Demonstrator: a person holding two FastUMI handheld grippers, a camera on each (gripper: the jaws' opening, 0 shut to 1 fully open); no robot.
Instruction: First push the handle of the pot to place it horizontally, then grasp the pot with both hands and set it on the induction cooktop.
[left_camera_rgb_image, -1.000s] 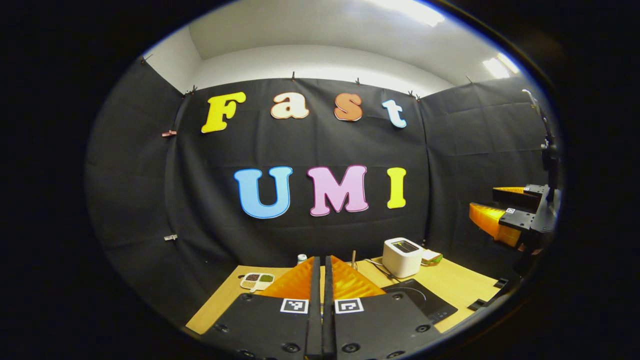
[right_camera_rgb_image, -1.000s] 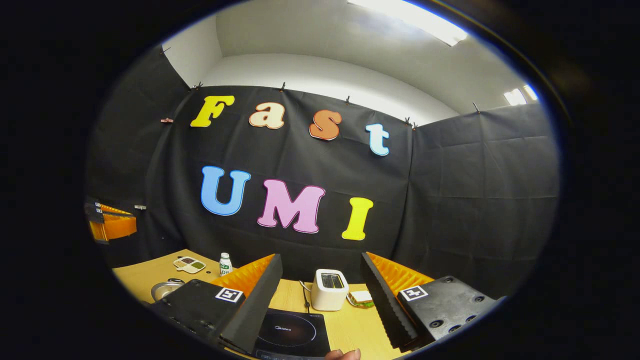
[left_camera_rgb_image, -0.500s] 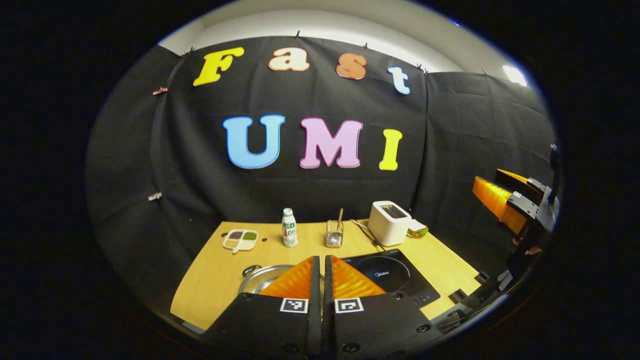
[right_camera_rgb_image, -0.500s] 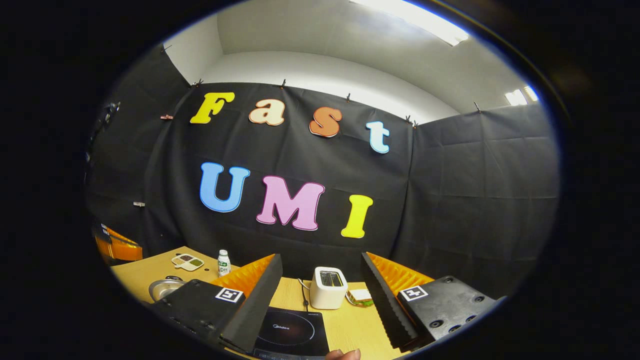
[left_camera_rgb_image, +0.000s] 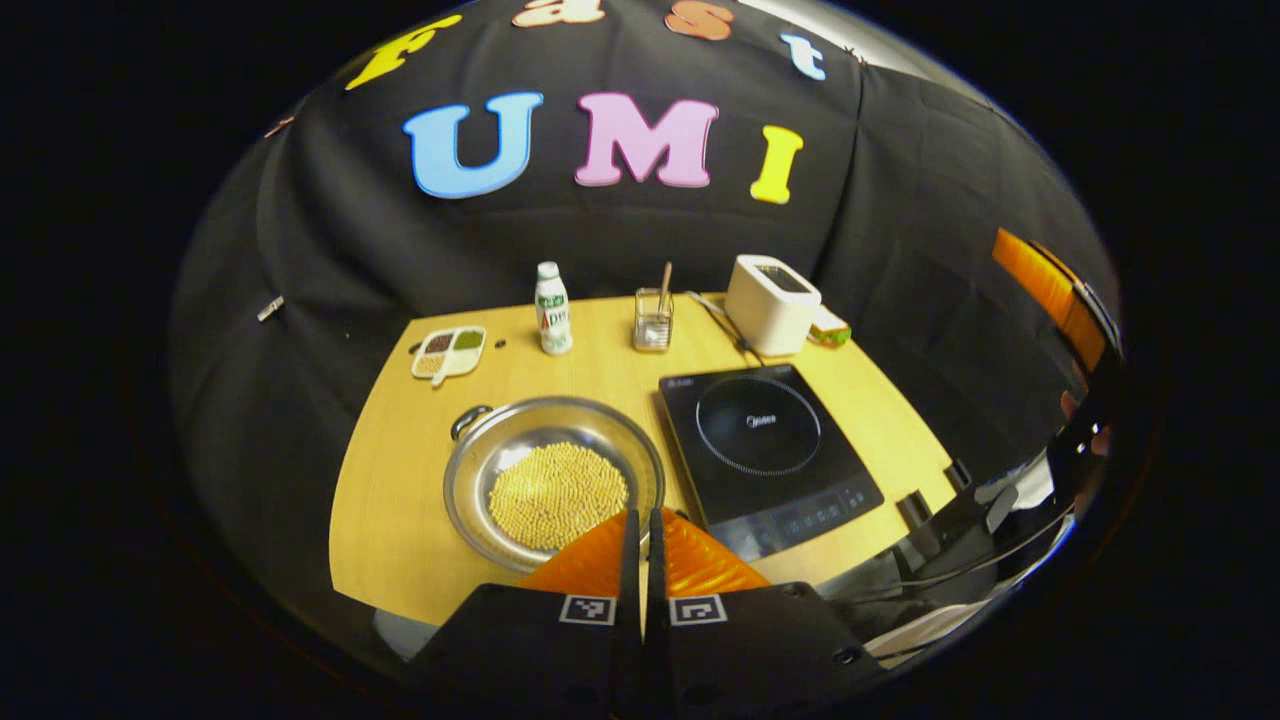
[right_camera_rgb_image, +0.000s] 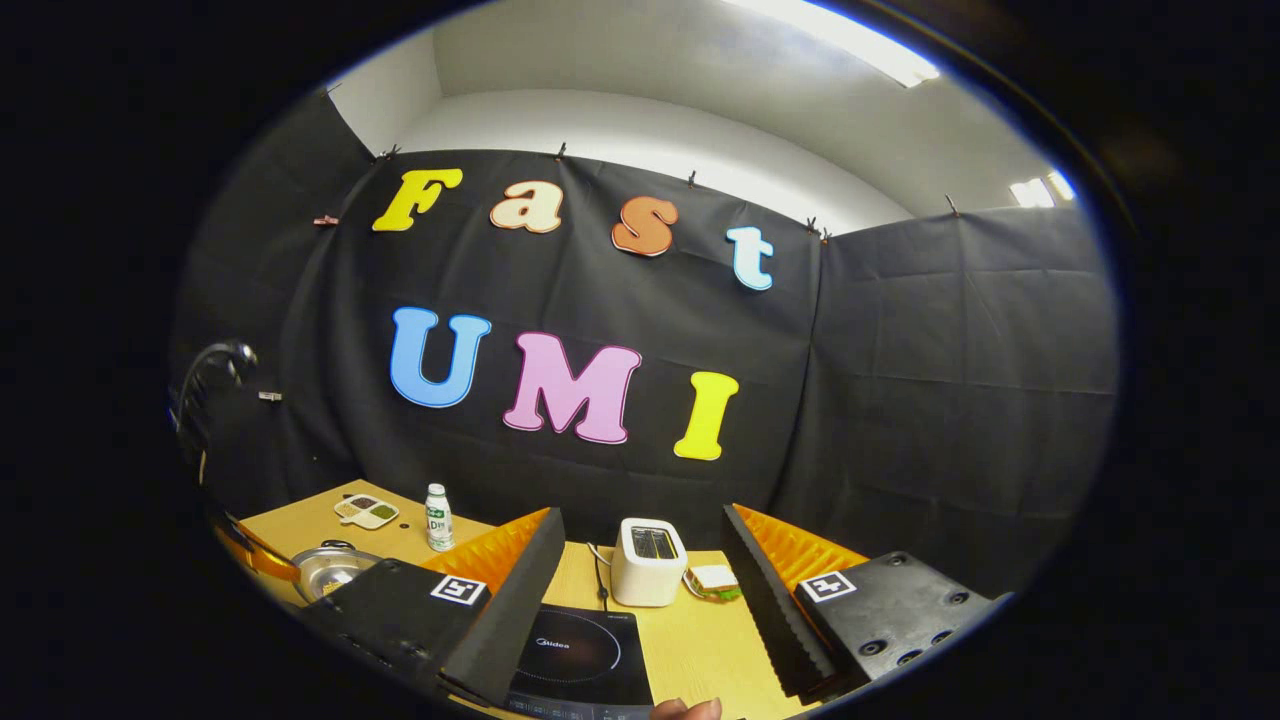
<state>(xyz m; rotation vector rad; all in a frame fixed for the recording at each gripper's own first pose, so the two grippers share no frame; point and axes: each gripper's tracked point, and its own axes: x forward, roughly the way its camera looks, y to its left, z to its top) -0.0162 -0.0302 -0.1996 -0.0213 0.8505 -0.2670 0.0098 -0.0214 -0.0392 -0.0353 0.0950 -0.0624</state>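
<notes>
A steel pot (left_camera_rgb_image: 555, 480) holding yellow beans sits on the wooden table (left_camera_rgb_image: 400, 500), left of the black induction cooktop (left_camera_rgb_image: 765, 440). One dark pot handle (left_camera_rgb_image: 470, 420) points to the far left; the near rim is hidden behind my left gripper (left_camera_rgb_image: 640, 520). That gripper is shut, empty, and hovers above the pot's near edge. My right gripper (right_camera_rgb_image: 640, 512) is open and empty, held high over the table's near side with the cooktop (right_camera_rgb_image: 585, 655) below it. The pot (right_camera_rgb_image: 330, 565) lies at its lower left.
Along the back of the table stand a divided dish (left_camera_rgb_image: 449, 352), a small bottle (left_camera_rgb_image: 551, 308), a glass with a stick (left_camera_rgb_image: 653, 325), a white toaster (left_camera_rgb_image: 771, 303) with its cord, and a sandwich (left_camera_rgb_image: 830, 327). Black cloth walls close in on three sides.
The left gripper has tipped downward and moved over the table, so the pot and cooktop now lie below it. The right gripper has hardly moved and stays open.
</notes>
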